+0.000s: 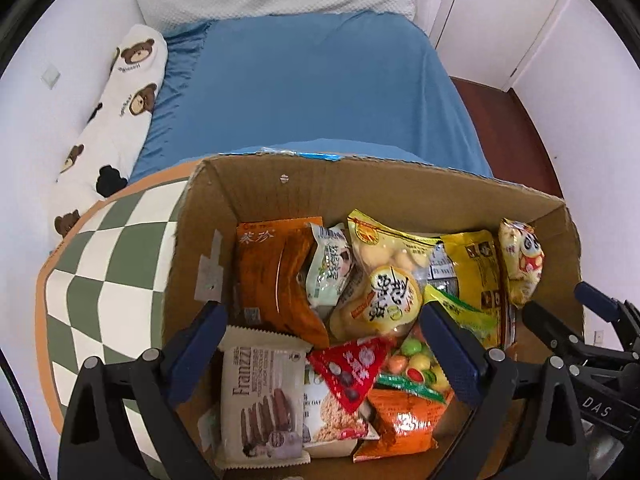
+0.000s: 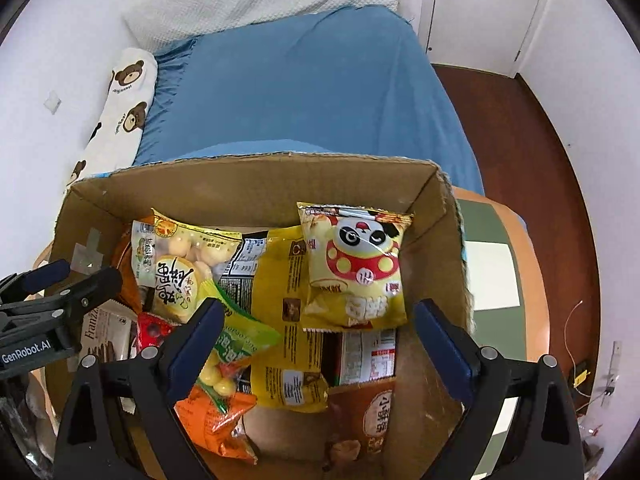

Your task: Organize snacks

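Beyond the snack-filled cardboard box (image 1: 256,184) lies a blue bed (image 1: 312,88).

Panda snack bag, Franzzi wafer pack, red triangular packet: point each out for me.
Panda snack bag (image 2: 356,268), right wrist view, panda face.
Franzzi wafer pack (image 1: 262,396), left wrist view, front label.
Red triangular packet (image 1: 350,370), left wrist view, centre.

An open cardboard box (image 1: 256,196) sat on a checkered cushion at the foot of the bed, packed with snack packets lying loosely on one another. A panda-print yellow packet (image 2: 354,268) lay flat on top near the box's right wall, over a larger yellow bag (image 2: 288,320). A clear bag of pale round snacks (image 1: 384,276) rested mid-box, beside an orange packet (image 1: 280,276) at the left. Nearer, a beige wafer packet (image 1: 260,396) lay face up, just beside a red triangular pack (image 1: 352,368) and a bag of coloured candy balls (image 1: 416,364).
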The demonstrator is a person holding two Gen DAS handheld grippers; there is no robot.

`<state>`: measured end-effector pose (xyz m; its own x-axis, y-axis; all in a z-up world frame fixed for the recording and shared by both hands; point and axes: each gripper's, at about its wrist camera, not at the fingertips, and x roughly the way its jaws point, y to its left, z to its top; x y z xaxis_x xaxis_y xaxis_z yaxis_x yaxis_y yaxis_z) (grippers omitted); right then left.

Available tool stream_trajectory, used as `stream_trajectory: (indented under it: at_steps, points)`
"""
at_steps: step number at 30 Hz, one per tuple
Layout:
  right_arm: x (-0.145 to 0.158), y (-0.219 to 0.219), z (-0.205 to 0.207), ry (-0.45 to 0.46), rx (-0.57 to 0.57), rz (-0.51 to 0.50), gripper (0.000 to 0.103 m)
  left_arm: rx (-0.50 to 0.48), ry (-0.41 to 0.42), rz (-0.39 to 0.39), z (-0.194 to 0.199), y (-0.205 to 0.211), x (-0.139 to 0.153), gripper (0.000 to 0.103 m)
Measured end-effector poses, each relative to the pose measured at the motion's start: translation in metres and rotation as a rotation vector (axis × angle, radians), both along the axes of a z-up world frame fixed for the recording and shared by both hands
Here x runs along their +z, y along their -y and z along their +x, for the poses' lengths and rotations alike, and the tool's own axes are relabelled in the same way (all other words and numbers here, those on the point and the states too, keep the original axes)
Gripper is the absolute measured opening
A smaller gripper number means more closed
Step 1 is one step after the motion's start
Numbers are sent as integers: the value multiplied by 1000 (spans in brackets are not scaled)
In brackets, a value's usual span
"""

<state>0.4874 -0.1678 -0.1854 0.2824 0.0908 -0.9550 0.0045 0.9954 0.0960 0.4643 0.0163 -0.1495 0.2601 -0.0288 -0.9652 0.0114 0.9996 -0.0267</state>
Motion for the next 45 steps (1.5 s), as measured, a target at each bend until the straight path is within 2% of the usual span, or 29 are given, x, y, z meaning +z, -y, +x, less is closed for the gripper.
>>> stream_trajectory:
  at_steps: [6, 14, 19, 24, 32, 39, 45]
  points:
    - [27, 2, -30, 63, 0, -8, 98, -15, 75, 6, -38, 6, 28, 99]
    - [81, 1, -95, 196, 1, -24, 101, -27, 163, -25, -104, 7, 66, 99]
    - [111, 3, -145, 276, 2, -41, 101, -22, 218, -13, -149, 3, 89, 99]
    - [133, 5, -190, 316, 0, -33, 101, -2, 282, 9, -198, -2, 113, 99]
    - [174, -2, -265, 376, 35, 9, 101, 16, 361, -9, -269, -4, 154, 99]
    - [217, -5, -324, 452, 43, 17, 101, 20, 411, 1, -311, -7, 181, 99]
    - [244, -9, -359, 498, 55, 8, 103, 29, 430, 10, -338, -6, 197, 99]
